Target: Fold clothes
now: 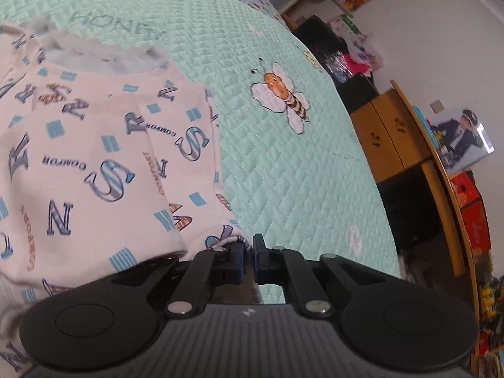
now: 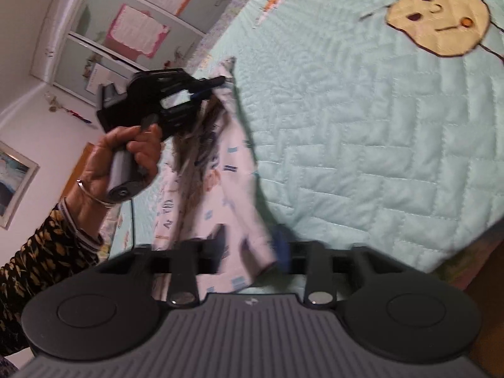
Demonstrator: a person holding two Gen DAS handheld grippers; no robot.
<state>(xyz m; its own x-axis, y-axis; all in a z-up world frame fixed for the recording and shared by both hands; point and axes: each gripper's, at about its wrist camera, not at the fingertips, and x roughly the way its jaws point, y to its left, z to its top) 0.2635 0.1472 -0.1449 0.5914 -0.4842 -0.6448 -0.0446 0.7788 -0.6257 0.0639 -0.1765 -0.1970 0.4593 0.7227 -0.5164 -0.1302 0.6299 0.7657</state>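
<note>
The printed garment (image 1: pixel 94 163), pale pink with blue letters and the word COMFORT scattered over it, is the task's thing, and it hangs between the two tools above the mint quilted bed (image 1: pixel 283 173) rather than lying flat on it. Taking it from the left side: the left tongs (image 1: pixel 250 252) are drawn nearly together with a corner of the cloth's hem pinched between them, so that edge has something to hang from. In the left wrist view the grey neckband (image 1: pixel 104 60) sits at the far end and the fabric sags toward the camera in soft lengthwise folds, which suggests the piece is being carried by an end rather than spread.

In the right wrist view the person's hand (image 2: pixel 126 163) grips the left tool's handle, raised, and the cloth drops from it in a narrow twisted strip down to the right tongs (image 2: pixel 252 261). That end is blurred; fabric lies across the gap there, and the tongs look closed on it, though I judge this from the drape more than from a clear sight of the pads.

Held at two points, the garment stays taut enough to be laid or doubled over; whether that is an opening spread or a later fold I cannot tell
</note>
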